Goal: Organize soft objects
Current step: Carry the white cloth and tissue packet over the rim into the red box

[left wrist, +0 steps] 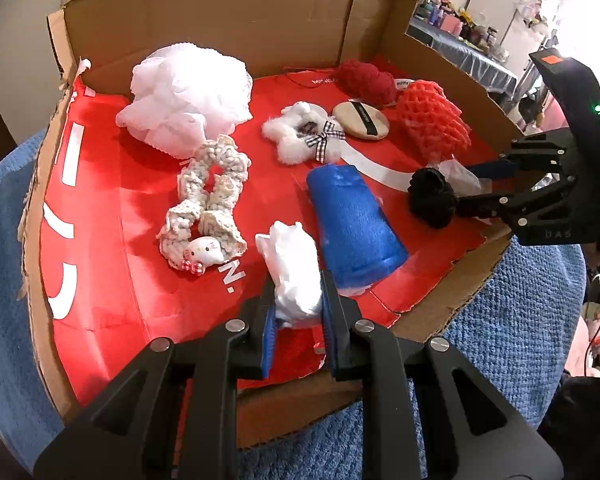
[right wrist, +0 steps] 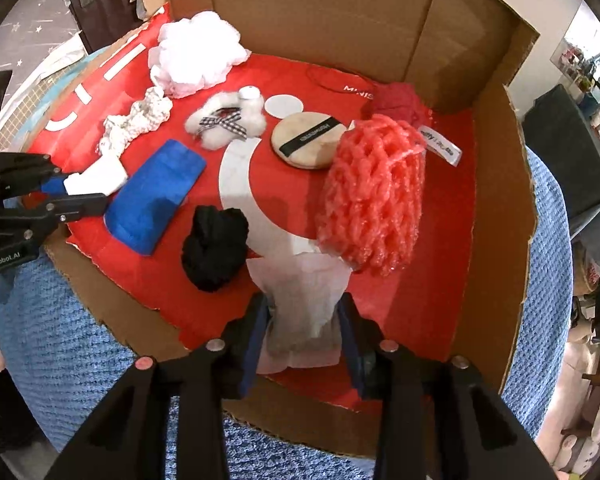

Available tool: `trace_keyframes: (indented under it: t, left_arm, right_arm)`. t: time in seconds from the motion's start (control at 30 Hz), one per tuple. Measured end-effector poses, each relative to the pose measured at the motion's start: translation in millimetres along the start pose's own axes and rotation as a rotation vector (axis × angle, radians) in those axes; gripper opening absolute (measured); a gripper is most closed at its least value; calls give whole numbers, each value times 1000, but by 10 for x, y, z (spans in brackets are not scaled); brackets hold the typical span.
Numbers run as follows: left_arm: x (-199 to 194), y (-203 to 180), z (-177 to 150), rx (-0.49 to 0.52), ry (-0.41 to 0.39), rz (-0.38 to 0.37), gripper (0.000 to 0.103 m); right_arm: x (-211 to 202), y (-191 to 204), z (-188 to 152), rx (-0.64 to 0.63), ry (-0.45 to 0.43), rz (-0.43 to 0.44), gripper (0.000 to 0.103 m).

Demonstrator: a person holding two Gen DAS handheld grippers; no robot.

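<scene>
Left gripper [left wrist: 298, 312] sits at the near edge of the box floor, jaws clamped on a small white plastic-wrapped wad [left wrist: 294, 276]. Right gripper [right wrist: 304, 332] is at the near right edge; a translucent white packet [right wrist: 300, 300] lies between its pads, but whether the pads press on it cannot be told.

Edges: the cardboard box [right wrist: 496, 216] has tall back and right walls; the near side is cut low and ragged, so access from the front is open. Left side is a low torn flap.

Surface: a red printed paper bag [left wrist: 132, 216] lines the box floor. The box rests on a blue knitted blanket [left wrist: 512, 320]. Cluttered shelves stand in the background on the right.

Contents, back to front:
- white mesh bath pouf [left wrist: 188, 96], back left
- dark red yarn ball [left wrist: 366, 80], back right
- round beige powder puff [left wrist: 360, 120], just beside a white furry bow clip [left wrist: 304, 136]
- red foam fruit net [left wrist: 434, 124], right
- cream crocheted scrunchie [left wrist: 208, 208] with a cat charm, left
- blue sponge block [left wrist: 354, 224], centre
- black scrunchie [left wrist: 432, 198], just beside the right gripper's fingers
</scene>
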State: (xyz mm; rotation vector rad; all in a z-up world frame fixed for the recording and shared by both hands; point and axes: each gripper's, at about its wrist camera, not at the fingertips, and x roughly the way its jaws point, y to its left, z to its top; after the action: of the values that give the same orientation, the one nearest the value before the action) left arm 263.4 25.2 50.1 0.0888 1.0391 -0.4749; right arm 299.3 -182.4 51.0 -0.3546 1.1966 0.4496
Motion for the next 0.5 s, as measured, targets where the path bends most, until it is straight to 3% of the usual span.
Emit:
trace_keyframes:
  t: [0.5]
  left_arm:
    - [-5, -23, -42, 3, -18, 23, 19]
  right_arm:
    - [-11, 102, -61, -6, 0, 0, 48]
